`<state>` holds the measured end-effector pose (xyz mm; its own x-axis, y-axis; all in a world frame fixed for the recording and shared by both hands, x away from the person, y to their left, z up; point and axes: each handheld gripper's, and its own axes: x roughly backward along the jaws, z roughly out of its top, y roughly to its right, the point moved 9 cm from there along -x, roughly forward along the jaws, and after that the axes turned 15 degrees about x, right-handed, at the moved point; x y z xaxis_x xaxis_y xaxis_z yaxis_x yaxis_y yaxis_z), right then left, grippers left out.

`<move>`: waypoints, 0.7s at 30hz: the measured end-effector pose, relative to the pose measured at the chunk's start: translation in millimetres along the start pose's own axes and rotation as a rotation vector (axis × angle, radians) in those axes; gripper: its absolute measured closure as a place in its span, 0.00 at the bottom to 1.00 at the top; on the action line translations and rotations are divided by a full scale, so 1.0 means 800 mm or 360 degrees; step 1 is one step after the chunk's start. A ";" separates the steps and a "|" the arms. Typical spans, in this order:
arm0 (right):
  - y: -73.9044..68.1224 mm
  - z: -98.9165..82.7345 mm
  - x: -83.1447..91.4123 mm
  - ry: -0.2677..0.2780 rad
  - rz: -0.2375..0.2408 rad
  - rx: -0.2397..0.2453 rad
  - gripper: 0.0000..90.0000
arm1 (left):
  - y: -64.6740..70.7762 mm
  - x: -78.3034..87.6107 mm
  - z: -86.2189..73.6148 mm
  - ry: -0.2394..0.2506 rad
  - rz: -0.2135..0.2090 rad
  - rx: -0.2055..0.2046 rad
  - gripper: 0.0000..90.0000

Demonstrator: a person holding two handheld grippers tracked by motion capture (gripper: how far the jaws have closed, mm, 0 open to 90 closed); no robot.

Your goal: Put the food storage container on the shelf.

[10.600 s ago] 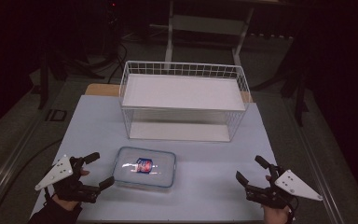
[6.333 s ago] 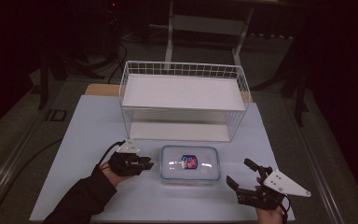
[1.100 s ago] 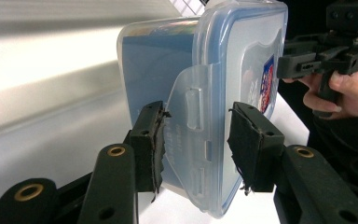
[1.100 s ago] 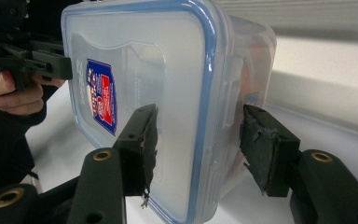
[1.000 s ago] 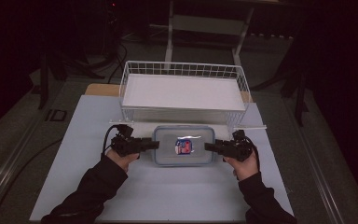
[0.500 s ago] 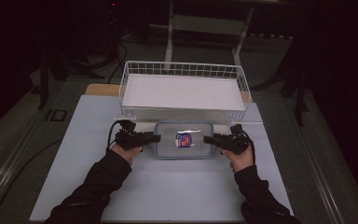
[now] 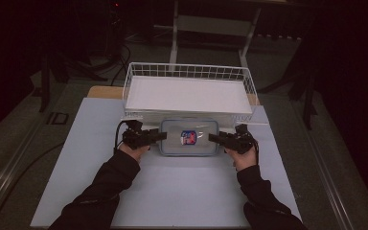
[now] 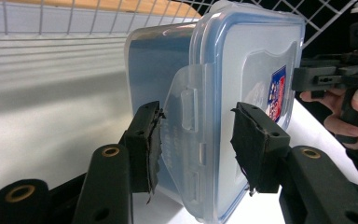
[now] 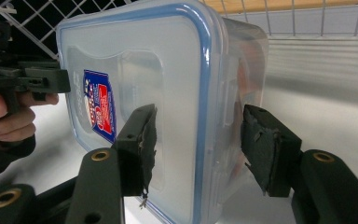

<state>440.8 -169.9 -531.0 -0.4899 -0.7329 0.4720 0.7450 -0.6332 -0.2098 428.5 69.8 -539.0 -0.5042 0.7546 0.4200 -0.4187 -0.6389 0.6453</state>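
Carrying a clear lidded container (image 7: 189, 137) between them, the left gripper (image 7: 159, 136) and right gripper (image 7: 213, 138) hold it by its two short ends, just in front of the white wire basket (image 7: 188, 72). A second ago it was nearer the person; now it sits close against the basket's front wall, above the pale table (image 7: 76, 143). The right pads (image 9: 142, 140) bracket the lid edge. The left jaws have just been opening a little around the latch tab (image 8: 186, 112), with a sliver of gap at both pads, so that grip looks loose. Lifting over the rim seems next.
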 end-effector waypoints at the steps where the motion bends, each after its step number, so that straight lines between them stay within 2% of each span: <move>1: 0.001 -0.001 -0.002 -0.0007 -0.0006 -0.0002 0.51 | -0.001 -0.002 -0.001 -0.0001 0.0000 0.0021 0.58; 6: 0.005 0.001 -0.005 0.0012 -0.0011 -0.0012 0.51 | -0.003 -0.004 0.002 0.0031 -0.0027 0.0072 0.58; 9: 0.006 0.001 -0.006 0.0018 -0.0022 -0.0024 0.49 | -0.007 -0.005 0.005 0.0053 -0.0029 0.0056 0.57; 11: 0.006 0.001 -0.008 0.0011 -0.0036 -0.0029 0.48 | -0.006 -0.007 0.005 0.0063 -0.0050 0.0075 0.57; 15: 0.005 0.001 -0.012 -0.0018 -0.0072 -0.0012 0.43 | -0.008 -0.011 0.009 0.0122 -0.0030 0.0043 0.55; 17: 0.006 0.000 -0.016 -0.0038 -0.0084 -0.0027 0.38 | -0.010 -0.013 0.010 0.0172 0.0017 -0.0005 0.55; 18: 0.008 -0.001 -0.020 -0.0034 -0.0098 -0.0020 0.35 | -0.013 -0.013 0.012 0.0192 0.0068 -0.0019 0.62; 19: 0.010 -0.003 -0.022 -0.0047 -0.0111 -0.0053 0.34 | -0.014 -0.014 0.012 0.0196 0.0079 -0.0017 0.63; 21: 0.013 -0.002 -0.023 -0.0011 -0.0138 -0.0076 0.35 | -0.017 -0.018 0.014 0.0198 0.0082 -0.0017 0.62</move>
<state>457.3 -163.5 -543.1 -0.5483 -0.6732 0.4961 0.6773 -0.7055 -0.2086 449.9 69.5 -546.9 -0.6146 0.6969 0.3696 -0.3978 -0.6784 0.6177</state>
